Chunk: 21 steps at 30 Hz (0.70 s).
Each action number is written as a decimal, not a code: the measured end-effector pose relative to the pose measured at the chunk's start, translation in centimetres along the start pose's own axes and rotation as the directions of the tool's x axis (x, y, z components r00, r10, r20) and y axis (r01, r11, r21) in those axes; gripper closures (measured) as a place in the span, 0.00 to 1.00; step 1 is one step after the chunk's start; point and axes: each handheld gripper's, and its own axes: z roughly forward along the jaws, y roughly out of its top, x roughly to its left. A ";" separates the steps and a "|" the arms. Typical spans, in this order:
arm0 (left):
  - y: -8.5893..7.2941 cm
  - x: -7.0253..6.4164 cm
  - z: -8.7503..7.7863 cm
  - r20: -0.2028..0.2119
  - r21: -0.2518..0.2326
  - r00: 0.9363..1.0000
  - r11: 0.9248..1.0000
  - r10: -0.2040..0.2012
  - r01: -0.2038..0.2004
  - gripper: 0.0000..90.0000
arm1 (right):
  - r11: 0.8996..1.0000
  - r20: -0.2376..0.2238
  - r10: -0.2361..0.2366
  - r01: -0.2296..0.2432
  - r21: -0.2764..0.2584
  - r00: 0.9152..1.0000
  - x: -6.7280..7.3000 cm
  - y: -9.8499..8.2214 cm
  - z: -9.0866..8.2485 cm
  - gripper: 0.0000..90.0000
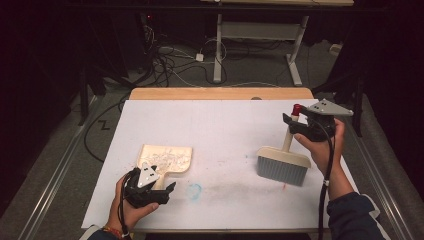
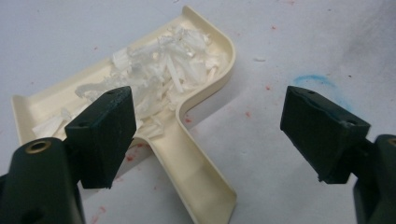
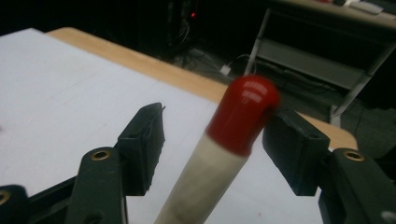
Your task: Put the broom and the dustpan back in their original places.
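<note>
While the cream plastic dustpan (image 1: 166,159) lies flat on the white sheet (image 1: 220,130) that covers the table, its smooth, shallow tray holds a loose heap of thin translucent white shavings (image 2: 159,70), and its flat handle runs from the tray toward the person's edge of the sheet, its long axis slightly slanted. Just at the handle's end sits the left gripper (image 1: 165,192), whose matte black blocky jaws stand wide apart with nothing between them (the handle lies on the sheet between and below them, untouched, in the left gripper view). Well to the right of the dustpan stands the hand brush (image 1: 284,165), a cream wedge-shaped head over a dense block of grey bristles resting on the sheet, its round cream handle rising up and away from the person to a glossy red cap (image 3: 245,112). Around that cap hovers the right gripper (image 1: 290,125), its jaws partly open on either side; one pad sits right at the cap, yet whether it touches I cannot tell. Faint red specks and a blue smudge (image 1: 194,190) mark the sheet beside the dustpan.
</note>
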 end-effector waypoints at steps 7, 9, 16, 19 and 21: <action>0.1 -0.1 0.3 -0.001 0.003 1.000 1.000 0.017 -0.017 0.20 | 0.999 0.029 -0.027 0.028 -0.045 0.999 0.0 0.9 0.5 0.40; 0.1 -0.2 0.3 0.002 0.002 1.000 1.000 0.023 -0.023 0.20 | 0.999 0.016 -0.020 0.021 -0.039 1.000 0.2 0.8 0.6 0.40; -0.1 -0.3 0.3 0.028 -0.006 0.999 1.000 0.024 -0.024 0.20 | 0.999 0.014 -0.037 0.038 -0.025 0.999 0.8 -0.1 0.7 0.40; -0.2 -0.3 0.1 0.026 -0.022 0.999 0.999 0.024 -0.024 0.20 | 0.999 0.002 -0.025 0.025 -0.028 1.000 0.7 -0.5 0.6 0.39; -0.3 -0.4 0.1 0.028 -0.024 0.999 0.999 0.027 -0.026 0.20 | 0.999 -0.004 -0.012 0.012 -0.035 1.000 0.8 -0.7 0.4 0.37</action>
